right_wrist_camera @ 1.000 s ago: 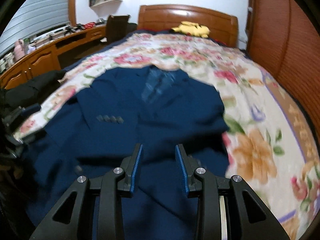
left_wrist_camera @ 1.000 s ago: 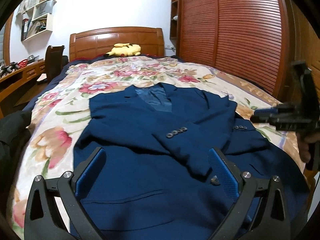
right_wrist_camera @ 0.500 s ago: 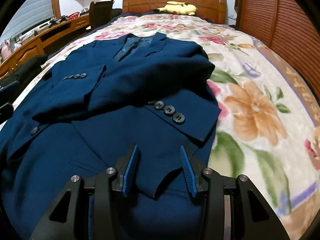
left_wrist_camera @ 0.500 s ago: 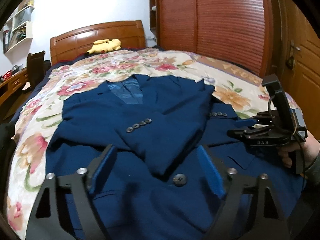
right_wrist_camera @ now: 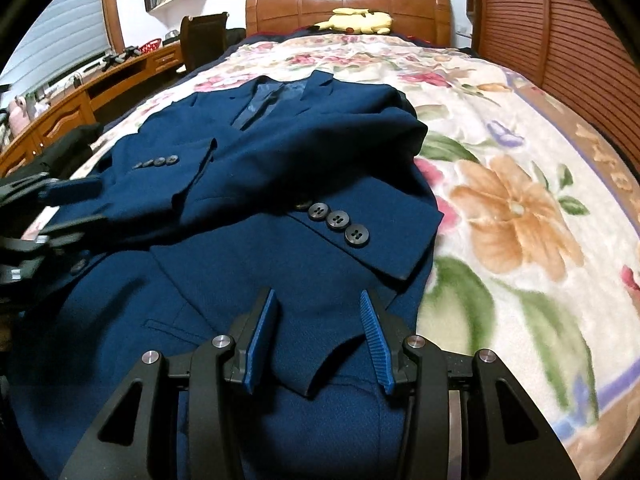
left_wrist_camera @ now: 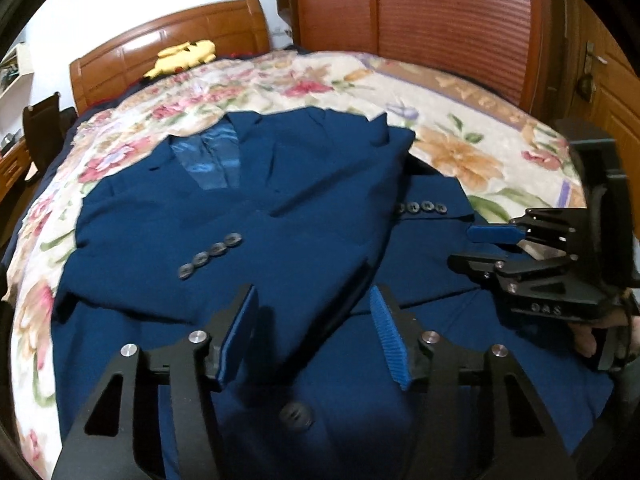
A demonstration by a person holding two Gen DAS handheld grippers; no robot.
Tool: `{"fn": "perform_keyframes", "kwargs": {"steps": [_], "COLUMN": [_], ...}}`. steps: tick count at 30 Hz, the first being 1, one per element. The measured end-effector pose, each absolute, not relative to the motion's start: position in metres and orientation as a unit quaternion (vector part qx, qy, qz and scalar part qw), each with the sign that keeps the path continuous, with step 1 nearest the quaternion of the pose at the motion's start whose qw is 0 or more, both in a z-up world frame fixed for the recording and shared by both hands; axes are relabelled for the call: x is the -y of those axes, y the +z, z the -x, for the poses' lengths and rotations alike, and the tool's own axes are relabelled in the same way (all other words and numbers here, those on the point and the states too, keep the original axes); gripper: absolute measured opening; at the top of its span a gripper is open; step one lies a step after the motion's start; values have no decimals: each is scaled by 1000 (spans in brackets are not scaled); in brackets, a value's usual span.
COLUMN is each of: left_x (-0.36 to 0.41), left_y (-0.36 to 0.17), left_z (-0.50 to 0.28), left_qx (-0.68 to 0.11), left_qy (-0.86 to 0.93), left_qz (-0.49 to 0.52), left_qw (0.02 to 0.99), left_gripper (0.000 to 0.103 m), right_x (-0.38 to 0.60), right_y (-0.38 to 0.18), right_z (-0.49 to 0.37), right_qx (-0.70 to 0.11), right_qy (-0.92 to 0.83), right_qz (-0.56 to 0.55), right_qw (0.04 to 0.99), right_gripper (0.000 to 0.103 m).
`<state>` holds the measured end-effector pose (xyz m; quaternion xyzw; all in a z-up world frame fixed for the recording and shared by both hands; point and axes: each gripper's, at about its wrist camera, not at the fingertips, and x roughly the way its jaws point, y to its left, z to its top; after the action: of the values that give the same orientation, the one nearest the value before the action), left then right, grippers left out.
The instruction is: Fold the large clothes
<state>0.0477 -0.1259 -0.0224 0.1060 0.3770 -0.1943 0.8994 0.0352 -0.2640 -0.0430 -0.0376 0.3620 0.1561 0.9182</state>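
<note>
A navy blue suit jacket (left_wrist_camera: 288,240) lies front-up on the floral bedspread (left_wrist_camera: 460,128), collar toward the headboard, both sleeves folded across its chest. It also shows in the right wrist view (right_wrist_camera: 280,168). My left gripper (left_wrist_camera: 314,336) is open and empty, low over the jacket's lower front near a large button (left_wrist_camera: 296,417). My right gripper (right_wrist_camera: 318,336) is open and empty, just above the jacket's lower right hem, in front of the right sleeve cuff (right_wrist_camera: 384,248). The right gripper also shows in the left wrist view (left_wrist_camera: 480,248), at the jacket's right edge.
A wooden headboard (right_wrist_camera: 344,4) with a yellow plush toy (right_wrist_camera: 360,22) is at the far end. A wooden wardrobe (left_wrist_camera: 440,16) runs along the right. A desk (right_wrist_camera: 60,120) and a dark chair (right_wrist_camera: 204,40) stand on the left. Dark clothing (right_wrist_camera: 60,152) lies at the bed's left edge.
Both grippers have dropped lower and closer to the jacket's bottom part. The left gripper's jaws stand narrower than before. The right gripper has opened wider and moved to the right hem.
</note>
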Motion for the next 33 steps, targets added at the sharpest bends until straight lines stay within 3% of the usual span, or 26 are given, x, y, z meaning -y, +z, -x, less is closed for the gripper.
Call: {"fn": "perform_keyframes", "kwargs": {"steps": [2, 4, 7, 19, 33], "left_x": [135, 140, 136, 43, 6], "left_y": [-26, -29, -25, 57, 1], "left_z": [-55, -61, -61, -17, 48], "left_qx": [-388, -397, -399, -303, -358], "left_qy": [-190, -184, -184, -88, -111], "left_qz": [-117, -126, -119, -90, -80], "left_qw": [894, 890, 890, 945, 924], "left_gripper": [49, 22, 5, 4, 6], "right_x": [278, 282, 284, 276, 274], "right_y": [-45, -45, -45, -44, -44], "right_z": [-28, -29, -28, -24, -21], "right_qx": [-361, -361, -361, -361, -353], "right_qy": [164, 170, 176, 171, 166], "right_qz": [29, 21, 17, 26, 35], "right_qw": [917, 917, 916, 917, 920], "right_gripper": [45, 45, 45, 45, 45]}}
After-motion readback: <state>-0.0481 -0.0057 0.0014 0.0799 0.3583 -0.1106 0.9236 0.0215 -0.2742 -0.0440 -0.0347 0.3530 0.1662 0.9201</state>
